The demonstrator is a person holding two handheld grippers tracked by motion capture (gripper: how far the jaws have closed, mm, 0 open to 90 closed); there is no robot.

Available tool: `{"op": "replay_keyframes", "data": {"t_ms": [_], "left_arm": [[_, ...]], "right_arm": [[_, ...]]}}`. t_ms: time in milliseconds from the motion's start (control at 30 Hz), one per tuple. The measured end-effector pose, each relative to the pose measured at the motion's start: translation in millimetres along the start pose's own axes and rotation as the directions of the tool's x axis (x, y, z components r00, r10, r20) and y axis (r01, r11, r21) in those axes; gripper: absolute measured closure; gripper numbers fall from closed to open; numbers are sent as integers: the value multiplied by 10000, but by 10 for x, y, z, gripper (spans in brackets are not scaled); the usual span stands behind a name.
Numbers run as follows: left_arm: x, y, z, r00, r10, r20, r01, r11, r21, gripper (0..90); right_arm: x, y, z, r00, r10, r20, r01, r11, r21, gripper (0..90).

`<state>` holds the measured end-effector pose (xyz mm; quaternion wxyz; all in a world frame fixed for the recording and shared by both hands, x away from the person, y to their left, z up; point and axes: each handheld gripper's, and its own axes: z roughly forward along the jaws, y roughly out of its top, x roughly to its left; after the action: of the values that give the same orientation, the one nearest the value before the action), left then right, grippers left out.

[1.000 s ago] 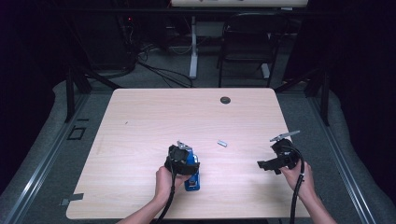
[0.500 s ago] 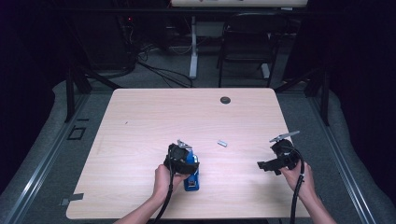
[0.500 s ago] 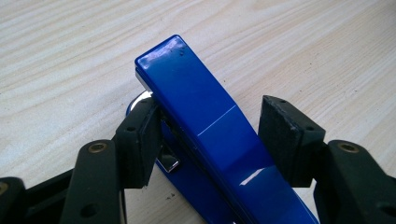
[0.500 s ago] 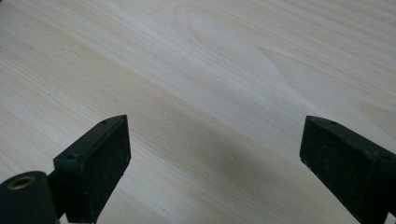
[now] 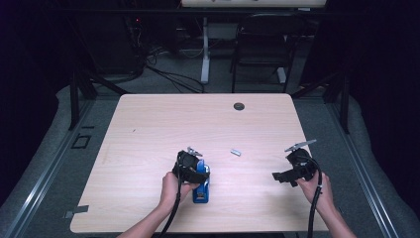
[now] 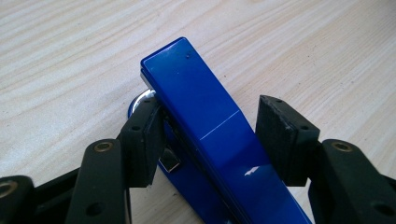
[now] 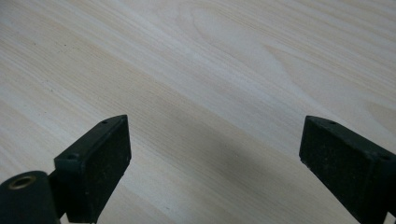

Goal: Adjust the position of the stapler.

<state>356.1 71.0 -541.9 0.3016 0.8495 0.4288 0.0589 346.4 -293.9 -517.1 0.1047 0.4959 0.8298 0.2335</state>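
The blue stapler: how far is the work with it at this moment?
Done: the left tool has come around the blue stapler, which lies on the table. In hand: its jaws have just been closing; one pad touches, a gap remains at the other. Left: a firm grip. The right tool waits open.

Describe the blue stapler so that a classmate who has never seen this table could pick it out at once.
Start at the pale wooden table and look to its near edge, left of centre. There the glossy blue plastic stapler lies flat between the left gripper jaws. Unlike the small silver metal piece nearby, it is long and blue.
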Motion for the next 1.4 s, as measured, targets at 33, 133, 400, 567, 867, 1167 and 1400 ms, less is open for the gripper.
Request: {"op": "replay_keyframes", "data": {"t_ms": [33, 133, 400, 567, 867, 1167, 1400], "left_arm": [[4, 1, -1, 10000, -19, 58, 19, 10000, 6, 438], [26, 13, -6, 9998, 10, 184, -13, 9999, 123, 448], [73, 24, -22, 9992, 113, 381, -124, 9995, 290, 473], [107, 20, -32, 9982, 153, 582, -173, 9993, 333, 485], [128, 23, -41, 9973, 302, 668, -332, 9985, 434, 494], [165, 33, -53, 9949, 495, 878, -549, 9967, 598, 510], [186, 38, -61, 9910, 665, 1164, -747, 9949, 673, 525]], "right_arm": [[0, 0, 0, 10000, -12, -28, 12, 10000, 9, 85], [-3, 3, 1, 10000, -34, -15, 34, 10000, 5, 86], [-10, 3, 21, 10000, -18, -91, 18, 10000, 77, 87], [-14, 10, 28, 9999, -27, -133, 28, 10000, 49, 88], [-12, 17, 40, 9998, 18, -197, -17, 10000, 35, 90], [-12, 19, 44, 9998, 2, -221, -1, 10000, 54, 92], [-9, 20, 44, 9996, -10, -266, 12, 10000, 63, 93]]}}
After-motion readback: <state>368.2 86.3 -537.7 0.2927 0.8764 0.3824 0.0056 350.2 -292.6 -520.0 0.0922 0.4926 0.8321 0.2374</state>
